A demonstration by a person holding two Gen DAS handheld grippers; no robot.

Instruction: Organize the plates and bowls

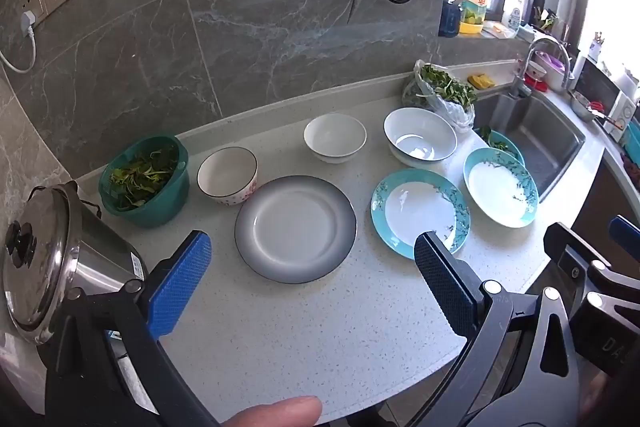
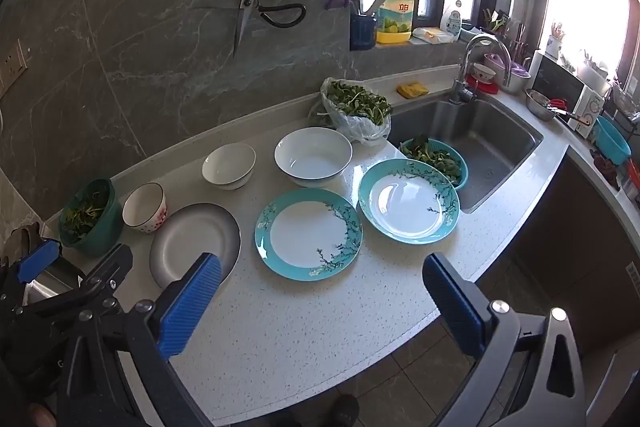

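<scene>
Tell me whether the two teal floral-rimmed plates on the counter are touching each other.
Apart. The right wrist view shows a strip of speckled counter between the nearer teal floral-rimmed plate and the teal floral-rimmed plate beside the sink.

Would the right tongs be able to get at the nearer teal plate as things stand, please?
Probably yes. The right tongs hang open above the bare counter, and the nearer teal plate lies flat just ahead, uncovered, with nothing between them.

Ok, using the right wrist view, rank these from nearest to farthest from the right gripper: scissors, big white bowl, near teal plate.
1. Near teal plate, just ahead on the counter.
2. Big white bowl, behind that plate.
3. Scissors, hanging on the wall, upper left.
</scene>
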